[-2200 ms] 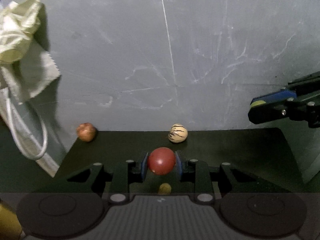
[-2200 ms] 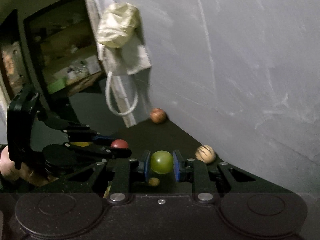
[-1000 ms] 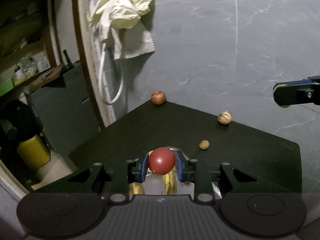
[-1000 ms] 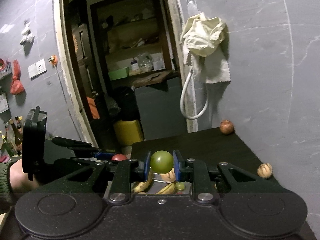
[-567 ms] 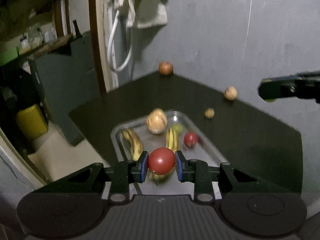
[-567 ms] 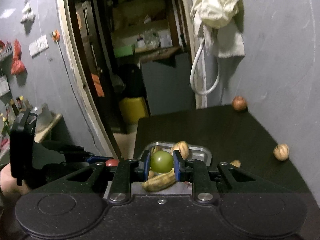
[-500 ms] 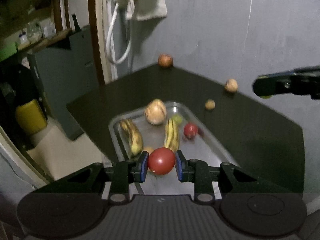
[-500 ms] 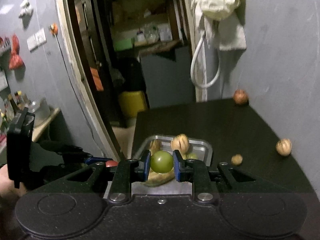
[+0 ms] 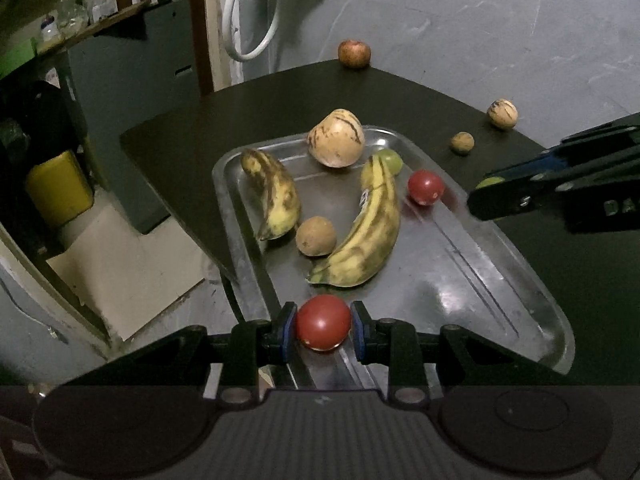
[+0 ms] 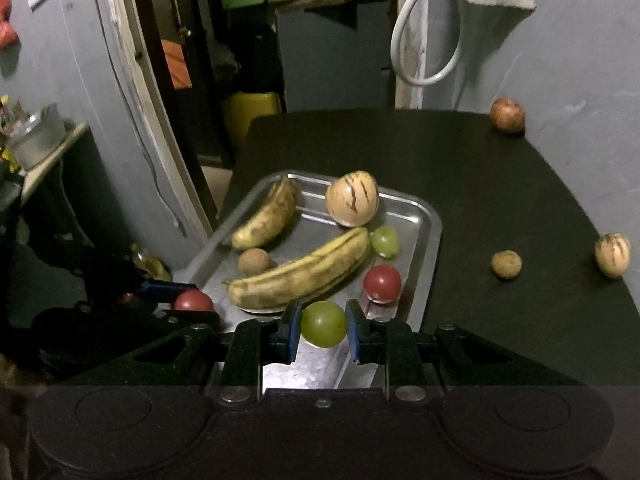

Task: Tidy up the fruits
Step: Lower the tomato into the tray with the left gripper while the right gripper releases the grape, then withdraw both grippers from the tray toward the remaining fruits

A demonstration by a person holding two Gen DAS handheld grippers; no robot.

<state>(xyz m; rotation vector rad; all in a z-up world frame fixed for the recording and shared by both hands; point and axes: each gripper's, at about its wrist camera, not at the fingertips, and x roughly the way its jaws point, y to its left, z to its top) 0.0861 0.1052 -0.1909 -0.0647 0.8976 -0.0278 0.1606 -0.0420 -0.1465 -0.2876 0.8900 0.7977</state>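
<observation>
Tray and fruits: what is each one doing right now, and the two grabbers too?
Metal tray: on the dark table, partly filled.
Two bananas: lying in the tray.
Striped melon: in the tray.
Red tomato: clamped in the left gripper, over the tray.
Green fruit: clamped in the right gripper, over the tray.
Apple: loose on the table, outside the tray.

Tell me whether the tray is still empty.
No: the metal tray already holds two bananas, a red fruit and more.
</observation>
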